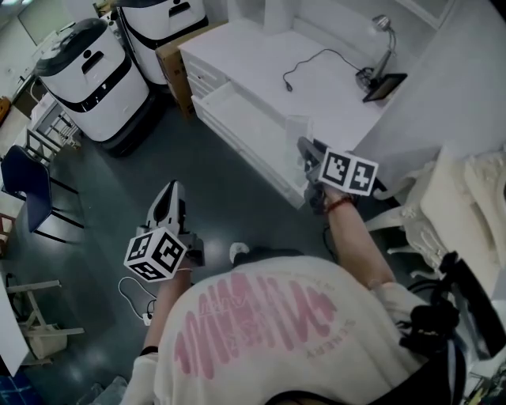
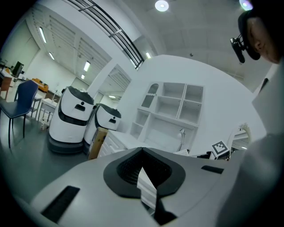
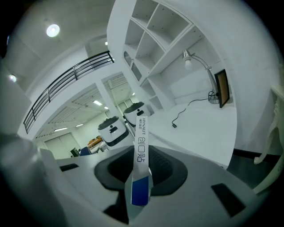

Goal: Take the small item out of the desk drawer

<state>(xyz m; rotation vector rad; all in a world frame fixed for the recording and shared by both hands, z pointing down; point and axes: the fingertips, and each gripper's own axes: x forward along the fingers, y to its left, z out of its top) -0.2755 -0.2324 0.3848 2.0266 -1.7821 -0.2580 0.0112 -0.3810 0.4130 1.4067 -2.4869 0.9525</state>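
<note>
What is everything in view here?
desk: one, white, ahead.
drawer: one, white, open in the desk.
lamp: one, silver, desk's far end.
cable: one, black, on the desk.
screen: one, black, by the lamp.
shelves: one, white, over the desk.
robots: two, white and black, beside the desk.
box: one, brown, between robots and desk.
chair: one, blue, far left.
packet: one, white and blue, in right claw.
left claw: one, grey, shut, empty.
right claw: one, grey, shut on packet.

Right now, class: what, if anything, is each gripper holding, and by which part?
The right gripper clamps a narrow white printed packet by its blue end; the rest sticks out beyond the jaws. The left gripper holds nothing.
</note>
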